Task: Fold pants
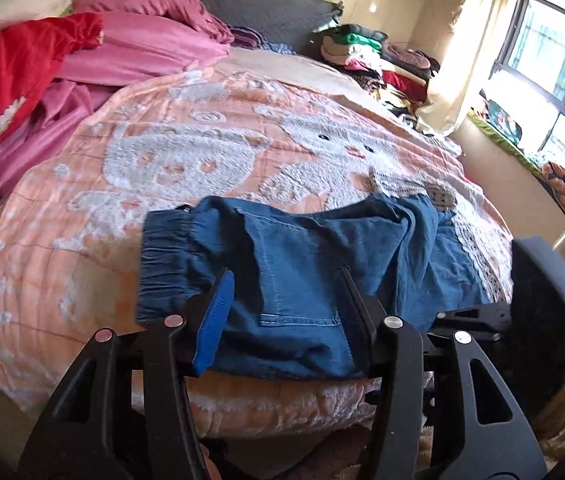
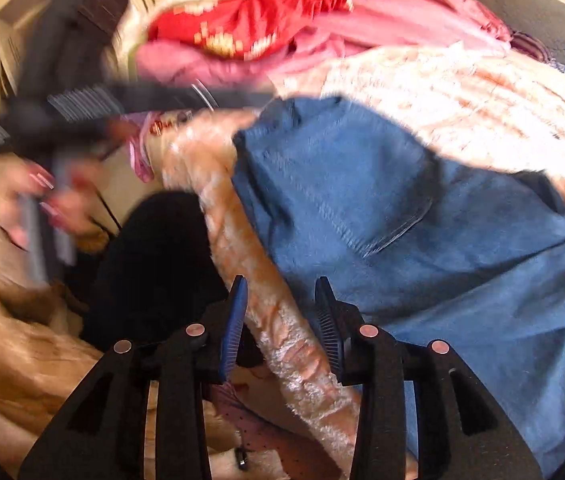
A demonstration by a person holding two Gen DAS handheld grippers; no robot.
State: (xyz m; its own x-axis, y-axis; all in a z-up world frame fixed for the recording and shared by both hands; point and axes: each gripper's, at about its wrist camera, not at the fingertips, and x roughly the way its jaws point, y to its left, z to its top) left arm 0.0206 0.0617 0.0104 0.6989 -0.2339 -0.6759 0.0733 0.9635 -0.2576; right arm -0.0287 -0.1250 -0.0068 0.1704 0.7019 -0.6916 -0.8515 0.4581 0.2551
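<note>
Lying on the peach blanket [image 1: 210, 148] near the bed's front edge, the blue denim pants [image 1: 302, 280] are resting folded over, the elastic waistband [image 1: 166, 260] pointing left and a lace-trimmed hem [image 1: 470, 240] showing at the right. A back pocket [image 2: 394, 204] is facing up in the right wrist view.

The left gripper [image 1: 286, 312] is hovering just over the near edge of the pants, fingers spread wide and gripping nothing; its blue pad [image 1: 216, 320] is visible. The right gripper [image 2: 282, 324] is sitting at the blanket's edge just beside the pants, fingers spread and holding nothing.

Pink bedding [image 1: 142, 44] and a red garment [image 1: 14, 76] are lying at the far left of the bed. Stacked clothes [image 1: 378, 60] are sitting at the far right, near a window [image 1: 554, 64]. The right wrist view is blurred.
</note>
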